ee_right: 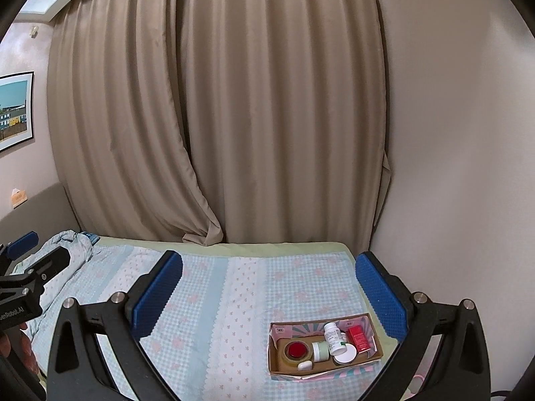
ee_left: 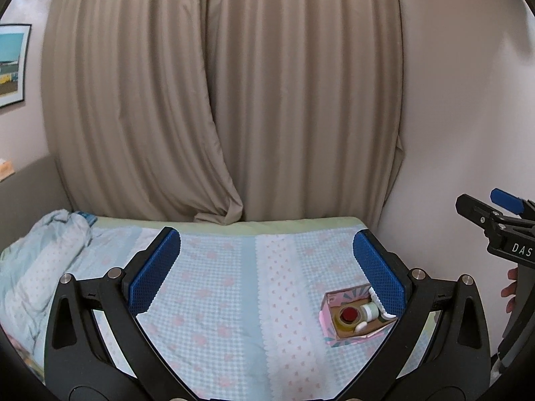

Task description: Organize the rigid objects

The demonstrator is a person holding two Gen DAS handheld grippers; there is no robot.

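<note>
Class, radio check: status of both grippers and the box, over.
Left gripper open, holding nothing. Right gripper open, holding nothing. Cardboard box on bed, items inside. Nothing blocking it.

The left gripper (ee_left: 264, 267) hangs over the bed (ee_left: 214, 300) with its blue pads spread wide and nothing between them. A small cardboard box (ee_left: 355, 333) sits on the checked bedsheet near the right pad, holding a tape roll (ee_left: 347, 318) with a red thing in it and a white bottle (ee_left: 369, 310). The right gripper (ee_left: 491, 215) pokes in at the right edge.

Bottle (ee_right: 332, 334) and tape roll (ee_right: 296, 351) lie in box (ee_right: 321, 369) on bed (ee_right: 214, 300).
</note>
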